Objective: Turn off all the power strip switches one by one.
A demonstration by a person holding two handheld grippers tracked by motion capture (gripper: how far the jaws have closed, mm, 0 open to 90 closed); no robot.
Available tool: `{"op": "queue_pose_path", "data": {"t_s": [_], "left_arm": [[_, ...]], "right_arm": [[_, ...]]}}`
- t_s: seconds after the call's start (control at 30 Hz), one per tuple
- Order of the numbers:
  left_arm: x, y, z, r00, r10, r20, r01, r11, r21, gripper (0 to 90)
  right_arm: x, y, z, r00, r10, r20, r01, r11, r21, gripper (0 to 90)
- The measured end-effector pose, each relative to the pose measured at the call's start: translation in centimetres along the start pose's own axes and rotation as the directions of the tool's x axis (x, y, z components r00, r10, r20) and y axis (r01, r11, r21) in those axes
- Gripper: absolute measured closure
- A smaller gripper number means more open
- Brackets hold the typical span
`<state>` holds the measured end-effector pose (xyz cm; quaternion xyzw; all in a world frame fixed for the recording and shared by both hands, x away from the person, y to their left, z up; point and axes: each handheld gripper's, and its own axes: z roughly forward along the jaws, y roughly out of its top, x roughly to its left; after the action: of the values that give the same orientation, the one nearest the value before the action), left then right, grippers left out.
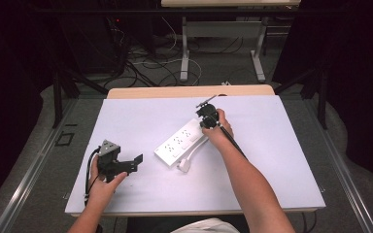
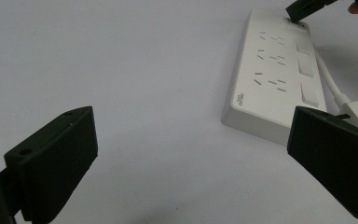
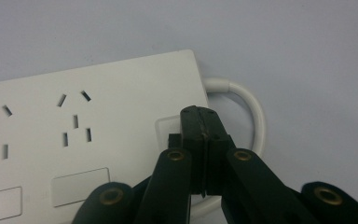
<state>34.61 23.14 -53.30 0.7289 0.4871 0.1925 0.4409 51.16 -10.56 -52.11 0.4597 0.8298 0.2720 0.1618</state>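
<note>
2 grippers are in your hands: your right gripper (image 3: 199, 114) has its jaws pressed together, tips down on a switch (image 3: 168, 128) at the cable end of the white power strip (image 1: 182, 141), mid-table. Your left gripper (image 1: 126, 165) sits well apart, jaws spread wide, holding nothing.

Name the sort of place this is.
Probably a lab or recording workspace: a white-topped table walled in by dark curtains, loose cables on the floor behind, and a second desk's metal legs beyond.
</note>
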Motion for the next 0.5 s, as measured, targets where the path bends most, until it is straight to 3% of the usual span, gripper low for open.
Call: {"op": "queue_pose_path", "data": {"t_s": [0.03, 0.07, 0.1, 0.4, 0.47, 0.5], "left_arm": [[-0.01, 0.01, 0.00, 1.0000, 0.002, 0.000, -0.002, 1.0000, 0.000, 1.5], [-0.03, 0.02, -0.01, 1.0000, 0.003, 0.000, -0.003, 1.0000, 0.000, 1.5], [-0.04, 0.02, -0.02, 1.0000, 0.006, 0.000, -0.006, 1.0000, -0.001, 1.5], [0.02, 0.01, -0.09, 1.0000, 0.003, -0.001, -0.003, 1.0000, -0.005, 1.5], [-0.01, -0.01, -0.06, 1.0000, 0.002, -0.003, -0.002, 0.9999, -0.012, 1.5], [-0.02, -0.02, -0.05, 1.0000, 0.002, -0.003, -0.002, 0.9999, -0.014, 1.5]], "right_arm": [[-0.08, 0.02, -0.10, 1.0000, 0.002, -0.002, -0.002, 1.000, 0.019, 90.0], [-0.12, -0.12, 0.24, 0.9998, 0.016, -0.014, -0.017, 0.999, -0.031, 90.0], [-0.20, 0.01, -0.08, 0.9999, 0.011, -0.001, -0.011, 1.000, 0.017, 90.0], [-0.58, -0.25, -0.18, 0.9983, 0.051, -0.028, -0.051, 0.999, -0.013, 90.0], [-0.52, -0.27, -0.37, 0.9979, 0.056, -0.033, -0.056, 0.998, 0.003, 90.0], [-0.57, -0.26, -0.43, 0.9989, 0.034, -0.034, -0.034, 0.999, 0.003, 90.0]]}}
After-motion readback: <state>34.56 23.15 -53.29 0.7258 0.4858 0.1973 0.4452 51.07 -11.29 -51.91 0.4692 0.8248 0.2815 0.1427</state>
